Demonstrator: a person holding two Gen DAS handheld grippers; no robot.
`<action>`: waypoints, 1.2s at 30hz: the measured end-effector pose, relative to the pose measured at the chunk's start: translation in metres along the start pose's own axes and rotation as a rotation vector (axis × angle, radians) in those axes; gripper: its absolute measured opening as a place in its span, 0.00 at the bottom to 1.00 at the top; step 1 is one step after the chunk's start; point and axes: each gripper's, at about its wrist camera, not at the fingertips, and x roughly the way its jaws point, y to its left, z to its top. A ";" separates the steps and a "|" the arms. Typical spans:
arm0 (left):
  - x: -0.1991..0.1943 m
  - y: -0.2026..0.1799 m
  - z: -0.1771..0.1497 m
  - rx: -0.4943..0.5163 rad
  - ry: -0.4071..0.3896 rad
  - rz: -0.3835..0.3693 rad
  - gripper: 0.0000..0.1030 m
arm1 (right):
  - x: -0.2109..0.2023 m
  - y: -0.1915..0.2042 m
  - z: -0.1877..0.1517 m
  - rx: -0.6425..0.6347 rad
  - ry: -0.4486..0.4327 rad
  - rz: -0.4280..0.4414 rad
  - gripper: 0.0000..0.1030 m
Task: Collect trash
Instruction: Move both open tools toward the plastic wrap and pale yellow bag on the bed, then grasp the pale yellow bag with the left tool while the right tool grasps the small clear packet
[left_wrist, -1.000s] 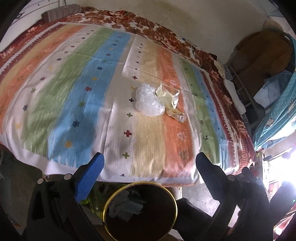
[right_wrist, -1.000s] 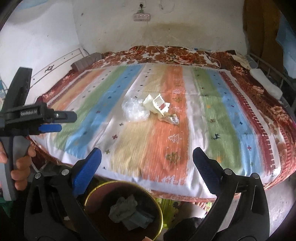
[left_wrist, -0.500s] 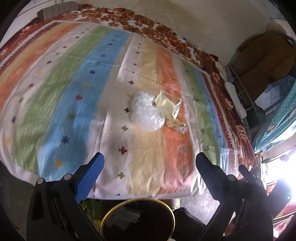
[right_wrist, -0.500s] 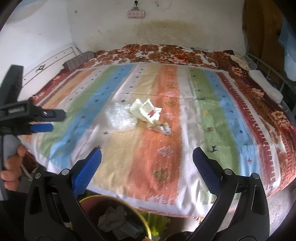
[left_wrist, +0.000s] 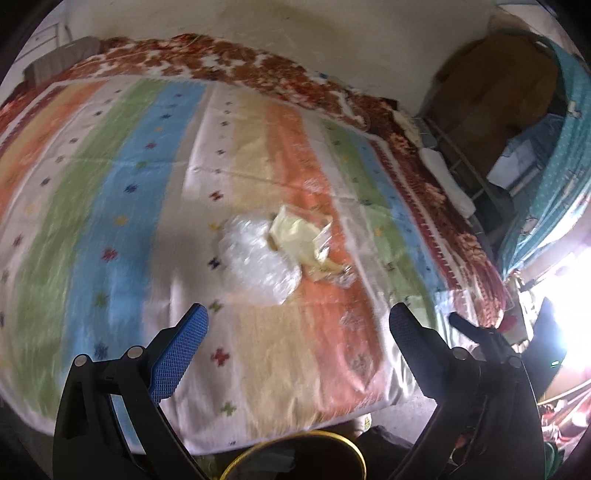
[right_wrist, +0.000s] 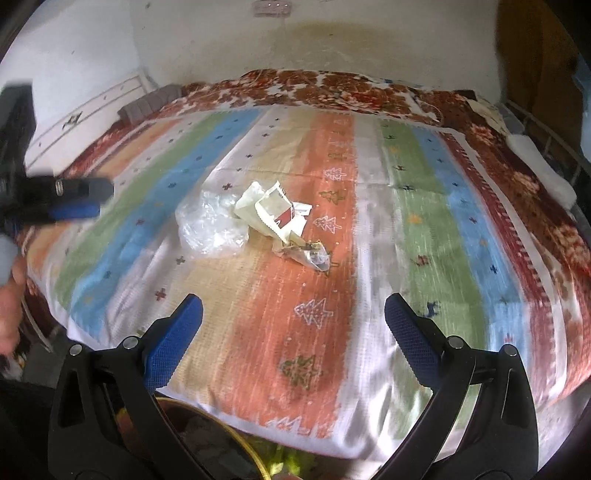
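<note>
A crumpled clear plastic bag (left_wrist: 258, 266) lies mid-bed on the striped cover, also in the right wrist view (right_wrist: 210, 225). Beside it lie a cream paper wrapper (left_wrist: 295, 236) (right_wrist: 269, 214) and a small clear wrapper (left_wrist: 340, 275) (right_wrist: 310, 254). A round bin with a gold rim (left_wrist: 295, 458) (right_wrist: 221, 443) stands below the bed's near edge with trash inside. My left gripper (left_wrist: 297, 332) is open and empty, above the bed short of the bag; it also shows at the left of the right wrist view (right_wrist: 74, 201). My right gripper (right_wrist: 293, 317) is open and empty, short of the wrappers.
The striped bedcover (right_wrist: 424, 229) lies over a floral blanket (right_wrist: 332, 85). A wall runs behind the bed. A metal bed rail and white bolster (left_wrist: 447, 188) line the right side, with clutter and a teal cloth (left_wrist: 554, 177) beyond.
Both grippers have moved forward from above the bin over the bed's near edge, toward the trash pile. The bin has slid to the bottom of both views. Jaws stay open.
</note>
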 end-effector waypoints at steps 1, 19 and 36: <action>0.003 -0.002 0.003 0.008 -0.012 -0.001 0.93 | 0.004 -0.001 0.000 -0.016 0.005 -0.002 0.91; 0.072 -0.015 0.035 0.138 0.073 -0.016 0.74 | 0.067 -0.016 0.013 -0.108 0.023 0.045 0.90; 0.135 -0.040 0.053 0.256 0.110 0.089 0.58 | 0.121 -0.040 0.025 -0.121 0.055 0.125 0.73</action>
